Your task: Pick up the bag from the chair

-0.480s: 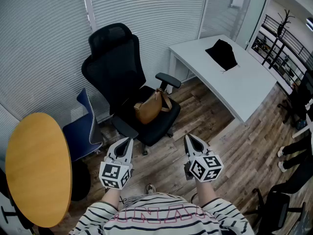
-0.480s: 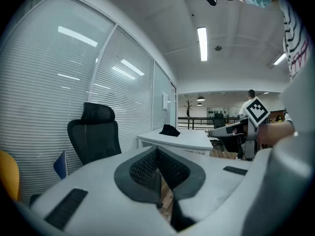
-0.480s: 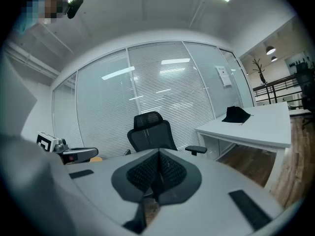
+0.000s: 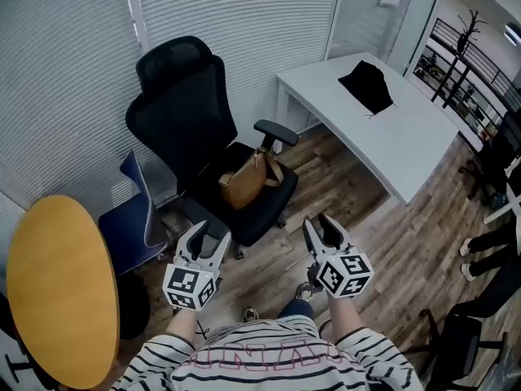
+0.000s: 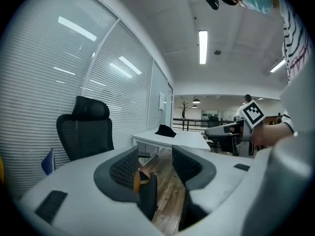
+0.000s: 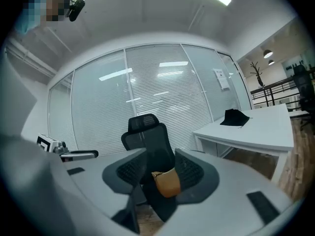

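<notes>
I have both hand-held grippers low in the head view, short of the chair [image 4: 183,104] and apart from it. The left hand-held gripper [image 4: 209,236] has its jaws parted with nothing between them, and the right hand-held gripper [image 4: 319,225] is likewise parted and empty. The bag [image 4: 247,182], tan with a strap, lies on the black seat and leans toward the far armrest [image 4: 275,132]. The near armrest [image 4: 203,214] sits between my left hand-held gripper and the bag. Each gripper view frames the bag in the gap of its jaws, well beyond them. Wooden floor [image 4: 342,194] lies between my right side and the seat. A white bench [image 4: 407,145] stands to the right of the chair with a black cloth [image 4: 366,86] on it. A blue chair [image 4: 130,218] and a round yellow top [image 4: 53,292] crowd the left, and blinds [image 4: 73,72] close off the wall behind.
</notes>
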The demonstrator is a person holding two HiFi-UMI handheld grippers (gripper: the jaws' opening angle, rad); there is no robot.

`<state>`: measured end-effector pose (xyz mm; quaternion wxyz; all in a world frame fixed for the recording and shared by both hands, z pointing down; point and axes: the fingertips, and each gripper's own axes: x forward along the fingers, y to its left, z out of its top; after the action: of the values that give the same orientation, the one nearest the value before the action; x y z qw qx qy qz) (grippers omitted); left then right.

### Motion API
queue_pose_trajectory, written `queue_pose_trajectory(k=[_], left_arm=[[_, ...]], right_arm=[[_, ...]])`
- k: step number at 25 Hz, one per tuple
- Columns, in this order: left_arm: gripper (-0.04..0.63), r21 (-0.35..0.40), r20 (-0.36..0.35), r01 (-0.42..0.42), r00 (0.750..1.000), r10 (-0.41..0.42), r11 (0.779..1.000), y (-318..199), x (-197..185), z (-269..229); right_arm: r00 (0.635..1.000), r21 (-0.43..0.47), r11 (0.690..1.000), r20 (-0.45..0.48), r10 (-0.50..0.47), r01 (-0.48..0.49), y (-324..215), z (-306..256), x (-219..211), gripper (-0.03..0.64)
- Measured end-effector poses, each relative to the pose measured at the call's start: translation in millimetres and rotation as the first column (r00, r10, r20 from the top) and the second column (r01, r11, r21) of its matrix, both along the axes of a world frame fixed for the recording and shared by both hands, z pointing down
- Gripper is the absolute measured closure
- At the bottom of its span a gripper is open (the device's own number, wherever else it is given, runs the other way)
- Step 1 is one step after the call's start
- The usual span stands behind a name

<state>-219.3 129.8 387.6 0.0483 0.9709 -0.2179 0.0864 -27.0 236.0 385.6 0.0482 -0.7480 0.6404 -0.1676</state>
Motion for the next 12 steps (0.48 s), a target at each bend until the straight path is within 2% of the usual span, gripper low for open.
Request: queue_pose_trajectory(k=[1,2,7,12], left_arm=[[0.402,-0.008,0.009,0.004,1.0,-0.004,1.0,-3,4,5],[0.393,-0.015,0.017,0.014,1.0,-0.014,1.0,-6,7,9],[0.368,-0.052,0.042,0.105,0.994,-0.103,0.993,-30,28,19],[0.367,-0.056,0.037,0.193,0.981,-0.191,0.98,-52,69,16]], right_arm=[[1.0,-0.004,1.0,0.003,-0.004,0.004,-4,3,6,0.418],[1.0,-0.008,1.0,0.007,-0.012,0.012,-9,6,11,0.408],[0.996,-0.024,0.996,0.027,-0.089,0.09,-39,15,41,0.396],[0.984,-0.046,0.984,0.033,-0.173,0.174,-69,21,88,0.391]])
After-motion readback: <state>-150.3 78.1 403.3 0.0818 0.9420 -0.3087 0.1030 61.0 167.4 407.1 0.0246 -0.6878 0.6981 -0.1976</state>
